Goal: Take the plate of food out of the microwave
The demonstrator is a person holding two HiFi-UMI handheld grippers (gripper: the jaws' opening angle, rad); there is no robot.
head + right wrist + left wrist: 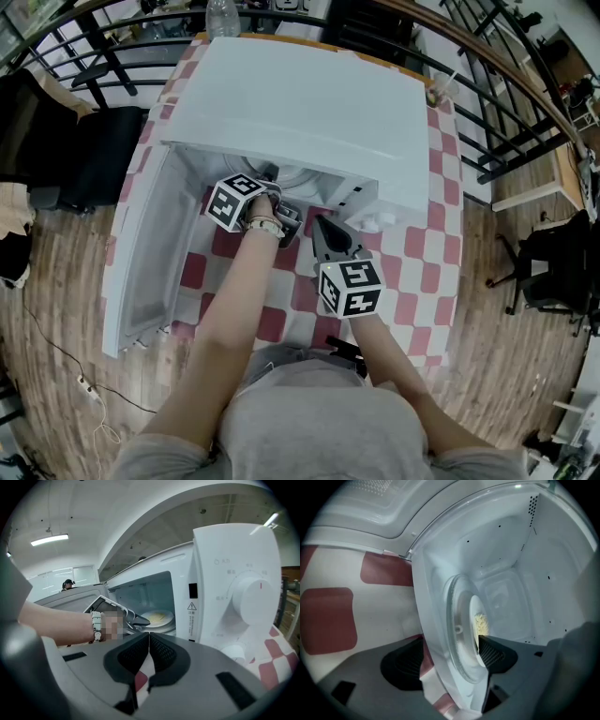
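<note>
The white microwave (pixel 309 103) stands on a red-and-white checkered table, its door (pixel 150 253) swung open to the left. Inside, a pale plate with yellowish food (pixel 157 617) rests on the glass turntable (pixel 461 630). My left gripper (pixel 267 202) reaches into the opening. Its jaws stand wide open in the left gripper view, one fingertip (pixel 494 652) beside the plate of food (pixel 479 623), the other outside the cavity's front sill. My right gripper (pixel 149 641) is shut and empty, hanging in front of the control panel, apart from the microwave.
The control panel with its round dial (pixel 251 592) is right of the cavity. A clear bottle (pixel 223 17) stands behind the microwave. A black chair (pixel 84 150) sits left of the table (pixel 422 253), and a dark railing (pixel 487 94) curves round the back.
</note>
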